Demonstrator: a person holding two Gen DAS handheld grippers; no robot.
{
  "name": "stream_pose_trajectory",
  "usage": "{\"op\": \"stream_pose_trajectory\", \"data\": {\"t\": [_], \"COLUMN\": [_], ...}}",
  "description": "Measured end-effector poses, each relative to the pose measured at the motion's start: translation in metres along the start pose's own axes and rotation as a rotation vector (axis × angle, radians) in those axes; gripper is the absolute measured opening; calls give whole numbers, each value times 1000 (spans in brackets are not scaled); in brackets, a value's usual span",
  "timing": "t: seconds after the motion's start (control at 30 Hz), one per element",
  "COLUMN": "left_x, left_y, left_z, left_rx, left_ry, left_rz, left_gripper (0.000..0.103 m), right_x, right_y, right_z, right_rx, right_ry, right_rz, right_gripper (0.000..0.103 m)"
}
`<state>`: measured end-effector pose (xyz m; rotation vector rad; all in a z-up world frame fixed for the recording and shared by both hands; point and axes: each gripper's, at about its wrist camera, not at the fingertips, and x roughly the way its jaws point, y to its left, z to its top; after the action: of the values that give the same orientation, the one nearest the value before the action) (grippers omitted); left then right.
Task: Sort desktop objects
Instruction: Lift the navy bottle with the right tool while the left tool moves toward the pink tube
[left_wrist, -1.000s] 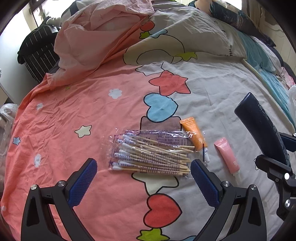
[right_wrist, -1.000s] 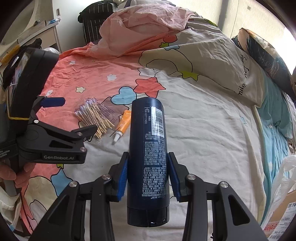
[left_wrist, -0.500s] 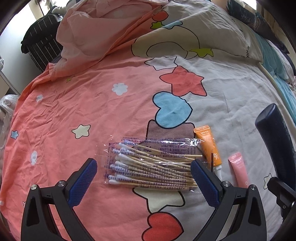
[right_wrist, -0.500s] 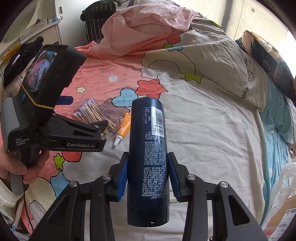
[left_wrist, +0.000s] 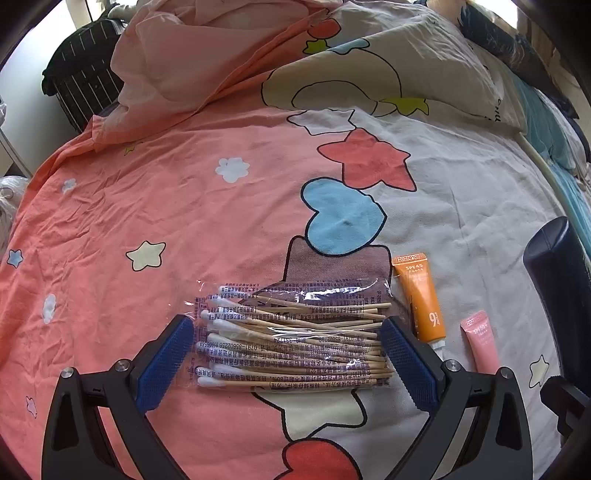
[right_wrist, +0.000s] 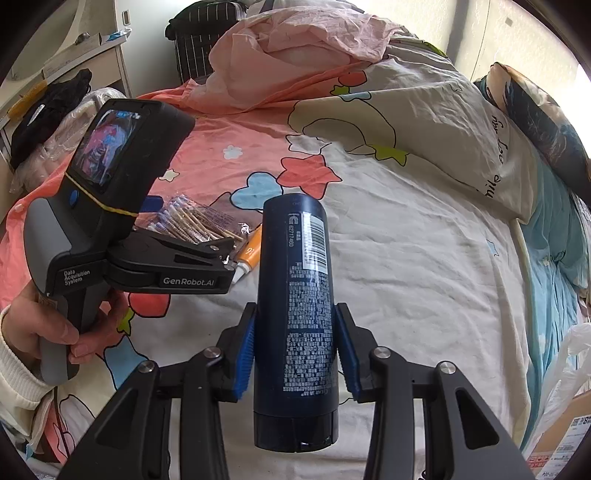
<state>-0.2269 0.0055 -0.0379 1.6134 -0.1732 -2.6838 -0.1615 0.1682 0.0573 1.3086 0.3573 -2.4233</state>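
Crinkly clear plastic bag of cotton swabs (left_wrist: 291, 334) lies on the cartoon-print duvet (left_wrist: 184, 221), bracketed by the spread left gripper (left_wrist: 288, 360); right gripper (right_wrist: 295, 350) pinches a navy bottle (right_wrist: 295, 314); risk: pads skating off slick film, nudging the adjacent orange tube (left_wrist: 419, 297).

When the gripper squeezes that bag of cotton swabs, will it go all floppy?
Probably floppy: the bag of cotton swabs is thin, crinkled clear plastic, and its loose wooden sticks may slide about. It looks light. The glossy film could slip between the open left gripper's pads.
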Motion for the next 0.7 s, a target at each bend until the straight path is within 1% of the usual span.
{"op": "stream_pose_trajectory", "data": {"t": [0.13,0.2,0.23,0.27,0.3,0.33,0.37,0.43,0.47,0.5,0.53,0.57,0.7], "left_x": [-2,-5,-9,-14,-19,-21,-23,-25,-25,-25,-27,-29,-49], "left_y": [-5,-7,-8,-10,-13,-15,-17,-22,-20,-17,-14,-12,-19], "left_z": [-3,-5,-6,-8,-10,-12,-13,-16,-16,-15,-14,-12,-15], "left_rx": [27,44,56,68,76,82,86,107,88,62,53,52,104], "left_ry": [-8,-2,1,-1,-4,3,15,12,8,12,0,-23,-85], "left_rz": [23,1,-10,-13,-16,-31,-53,-44,-36,-28,-23,-21,-6], "left_gripper": [103,93,81,58,46,12,7,9,22,38,80,99,99], "right_x": [-3,-3,-4,-5,-5,-5,-6,-6,-6,-7,-7,-8,-14], "right_y": [-1,-3,-3,-4,-5,-5,-5,-5,-4,-2,-1,-1,-2], "right_z": [0,0,-1,-1,-2,-2,-3,-4,-5,-5,-6,-6,-5], "right_rx": [4,11,13,18,18,18,19,18,17,15,13,13,16], "right_ry": [-6,-8,-8,-10,-10,-9,-9,-7,-6,-5,-5,-7,-19], "right_rz": [3,4,4,4,3,3,3,5,7,10,12,13,15], "right_gripper": [37,37,37,37,37,37,38,38,38,38,38,38,37]}}
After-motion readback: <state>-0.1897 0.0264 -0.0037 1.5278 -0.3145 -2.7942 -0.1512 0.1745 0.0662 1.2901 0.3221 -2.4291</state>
